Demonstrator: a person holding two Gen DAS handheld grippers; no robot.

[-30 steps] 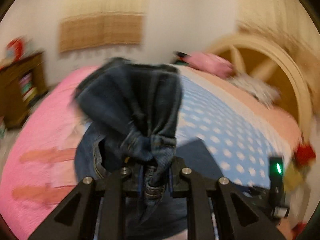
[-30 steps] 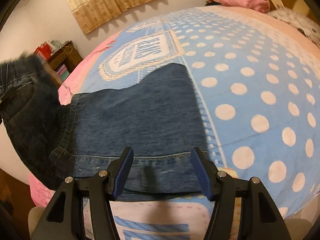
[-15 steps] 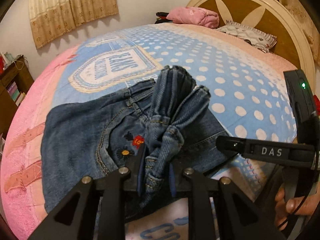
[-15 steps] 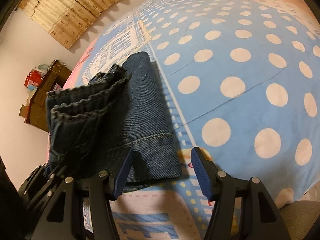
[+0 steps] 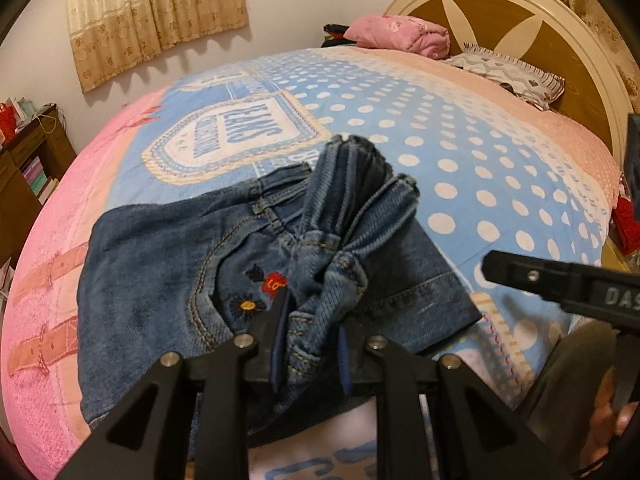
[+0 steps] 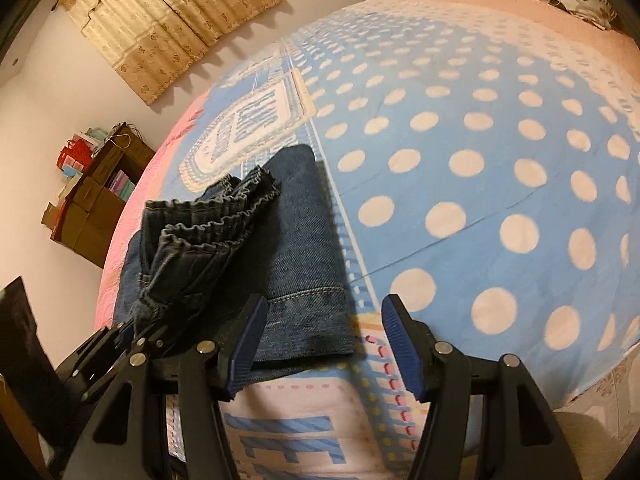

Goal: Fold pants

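Coarse denim pants on soft printed cloth bedspread; glossy wooden headboard.

Blue denim pants (embroidered flowers), blue bedspread — white polka dots, pink border — beige patterned curtain

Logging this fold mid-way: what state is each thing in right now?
Jeans: folded over on the bed, waistband end bunched and lifted.
Left gripper: shut on the jeans' bunched waistband.
Right gripper: open, empty, at the jeans' hem.
Curtain: drawn closed.

Right tongs gape over folded pants — hem edge.
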